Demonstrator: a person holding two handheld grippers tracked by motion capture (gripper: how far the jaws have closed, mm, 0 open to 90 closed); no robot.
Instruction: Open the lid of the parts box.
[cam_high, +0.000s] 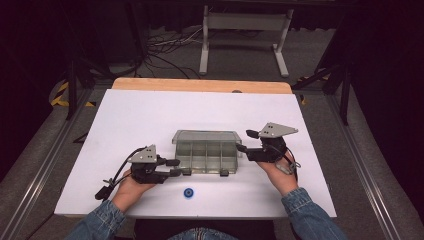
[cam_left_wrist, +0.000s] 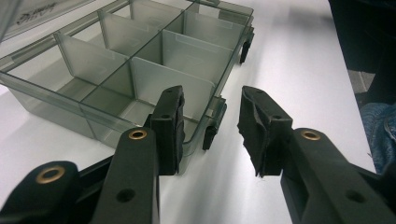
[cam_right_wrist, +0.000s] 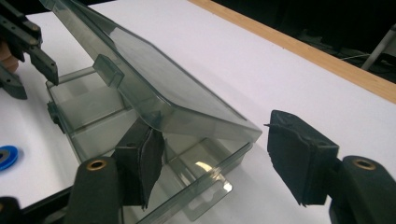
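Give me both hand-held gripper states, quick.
Left hand-held gripper: open, at the organizer box corner.
Right hand-held gripper: open, one jaw under the raised lid.

Lid (cam_left_wrist: 32, 11) print (top left) seems too blurred to read.

On my screen I see a white table top (cam_high: 150, 115) with a wooden edge strip (cam_high: 200, 85) along its far side. A small blue round disc (cam_high: 188, 193) lies on the white surface near the front edge, and I cannot tell what it is. Behind the table, on the grey floor, there is a white metal stand (cam_high: 244, 30) and some loose black cables (cam_high: 167, 50).
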